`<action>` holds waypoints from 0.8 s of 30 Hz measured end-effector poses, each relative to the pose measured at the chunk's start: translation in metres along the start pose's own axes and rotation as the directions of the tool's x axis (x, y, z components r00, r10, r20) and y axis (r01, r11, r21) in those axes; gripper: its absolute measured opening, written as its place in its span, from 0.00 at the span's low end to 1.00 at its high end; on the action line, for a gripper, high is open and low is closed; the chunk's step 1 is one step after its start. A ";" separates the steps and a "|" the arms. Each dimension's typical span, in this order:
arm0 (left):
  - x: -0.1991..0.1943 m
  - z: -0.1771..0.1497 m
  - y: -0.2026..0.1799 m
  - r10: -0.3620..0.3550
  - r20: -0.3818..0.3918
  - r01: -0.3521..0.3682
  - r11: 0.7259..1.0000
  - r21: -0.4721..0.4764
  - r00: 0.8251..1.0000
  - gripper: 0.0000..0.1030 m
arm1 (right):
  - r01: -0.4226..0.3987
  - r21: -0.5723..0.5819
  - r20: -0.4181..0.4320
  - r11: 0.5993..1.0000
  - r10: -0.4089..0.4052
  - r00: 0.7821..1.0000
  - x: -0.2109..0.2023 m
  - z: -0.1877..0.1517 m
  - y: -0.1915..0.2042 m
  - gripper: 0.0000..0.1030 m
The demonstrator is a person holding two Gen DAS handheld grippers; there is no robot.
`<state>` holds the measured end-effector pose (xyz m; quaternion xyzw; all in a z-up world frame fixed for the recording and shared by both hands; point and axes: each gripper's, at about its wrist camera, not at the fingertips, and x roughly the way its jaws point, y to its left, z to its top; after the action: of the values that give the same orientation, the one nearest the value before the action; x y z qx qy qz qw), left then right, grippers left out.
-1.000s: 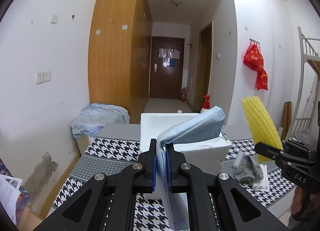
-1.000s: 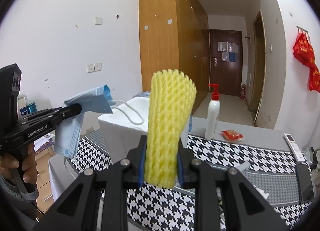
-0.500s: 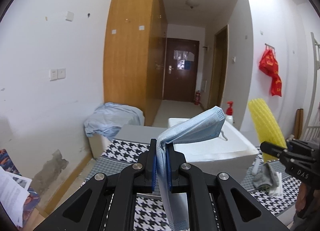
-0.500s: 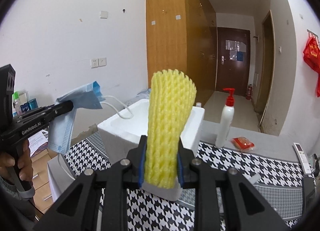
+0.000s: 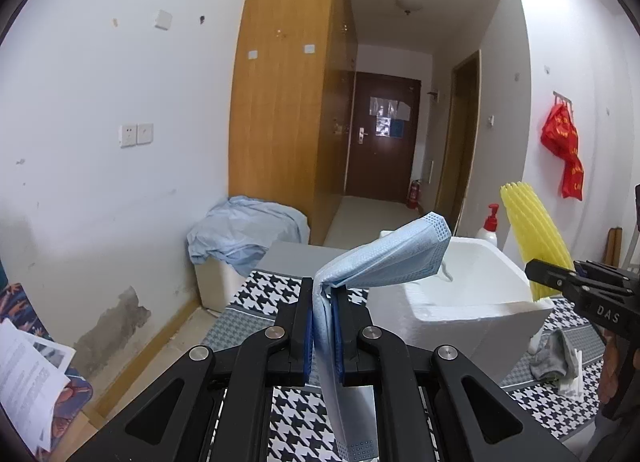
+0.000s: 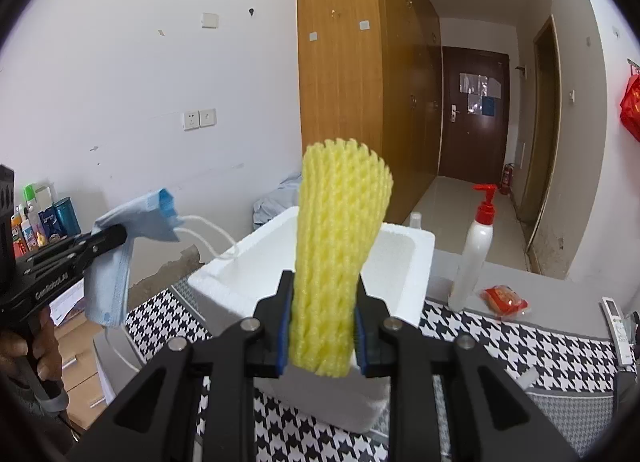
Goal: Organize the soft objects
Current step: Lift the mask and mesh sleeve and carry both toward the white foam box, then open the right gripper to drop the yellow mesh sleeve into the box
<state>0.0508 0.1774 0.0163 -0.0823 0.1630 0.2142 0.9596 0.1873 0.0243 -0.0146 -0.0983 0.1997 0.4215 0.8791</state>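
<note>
While both soft items hang in the air above the table, the pale blue pleated face mask (image 5: 384,266) is pinched between the fingers of the left gripper (image 5: 323,326), its upper half folded over toward the white foam box (image 5: 476,294) and its lower end drooping below the jaws. From the right wrist view, the mask's white ear loops (image 6: 208,234) trail down onto the box rim. The yellow foam fruit-net sleeve (image 6: 336,262) stands upright, squeezed at its lower part between the fingers of the right gripper (image 6: 322,326), just in front of the box. The box sits on a black-and-white houndstooth tablecloth (image 6: 520,346). Behind it stand a white pump bottle with a red top (image 6: 476,250) and a small red packet (image 6: 504,298). A grey crumpled sock (image 5: 556,354) lies on the cloth right of the box.
</note>
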 end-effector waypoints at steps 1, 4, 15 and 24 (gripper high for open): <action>0.001 0.000 0.001 0.003 0.000 -0.003 1.000 -0.001 1.000 0.08 | 0.002 0.003 -0.002 1.000 -0.002 1.000 0.003 0.001 -0.001 0.29; 0.002 0.001 0.009 0.018 0.004 -0.018 1.000 -0.011 1.000 0.08 | -0.002 0.011 -0.010 1.000 0.002 1.000 0.009 0.005 -0.002 0.29; 0.007 0.002 0.026 0.057 0.001 -0.057 0.998 -0.040 0.998 0.08 | -0.011 0.014 -0.041 1.000 0.012 0.999 0.031 0.013 -0.001 0.29; 0.009 -0.001 0.030 0.079 -0.014 -0.079 0.996 -0.048 0.997 0.08 | 0.006 0.008 -0.086 1.000 -0.005 0.996 0.051 0.014 0.000 0.29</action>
<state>0.0448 0.2071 0.0098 -0.1005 0.1665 0.2554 0.9471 0.2200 0.0646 -0.0239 -0.1134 0.2388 0.4137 0.8712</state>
